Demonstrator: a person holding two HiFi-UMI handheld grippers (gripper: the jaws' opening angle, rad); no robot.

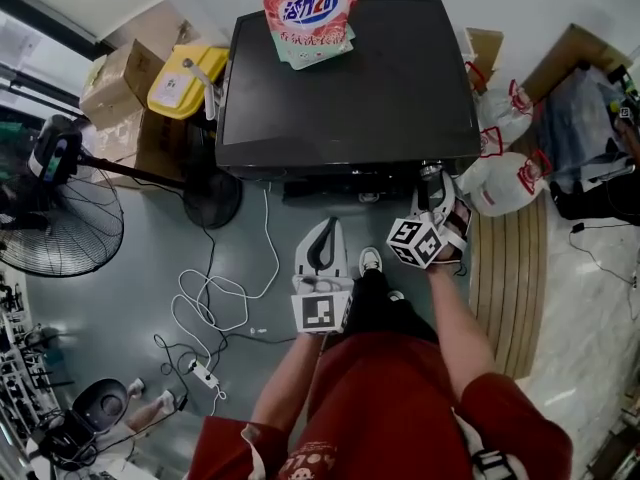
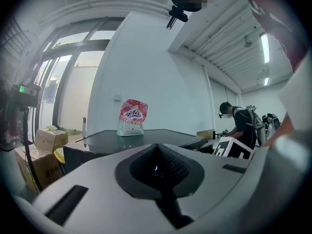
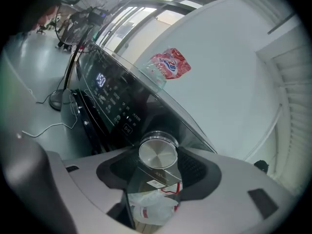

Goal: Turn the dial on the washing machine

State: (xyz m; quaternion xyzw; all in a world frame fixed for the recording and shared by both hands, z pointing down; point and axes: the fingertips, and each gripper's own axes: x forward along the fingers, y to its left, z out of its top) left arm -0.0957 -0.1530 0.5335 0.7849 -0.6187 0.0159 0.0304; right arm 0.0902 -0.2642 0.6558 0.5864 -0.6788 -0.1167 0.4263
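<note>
The black top-loading washing machine (image 1: 350, 78) stands ahead of me, with a pink detergent bag (image 1: 312, 13) on its lid. Its round silver dial (image 3: 157, 153) sits at the right end of the lit control panel (image 3: 109, 99). My right gripper (image 3: 158, 156) is at the machine's front right corner (image 1: 432, 180), tilted, its dark pads closed on the dial from both sides. My left gripper (image 1: 325, 224) hangs lower, in front of the machine's middle, apart from it. It points level at the machine (image 2: 131, 143), jaws together (image 2: 157, 167), with nothing in them.
A standing fan (image 1: 60, 218), cardboard boxes (image 1: 120, 83) and a yellow container (image 1: 185, 78) crowd the left. White cables (image 1: 215, 298) and a power strip (image 1: 205, 373) lie on the floor. White bags (image 1: 510, 178) and a slatted board (image 1: 510, 268) sit right. Another person (image 2: 239, 123) stands behind.
</note>
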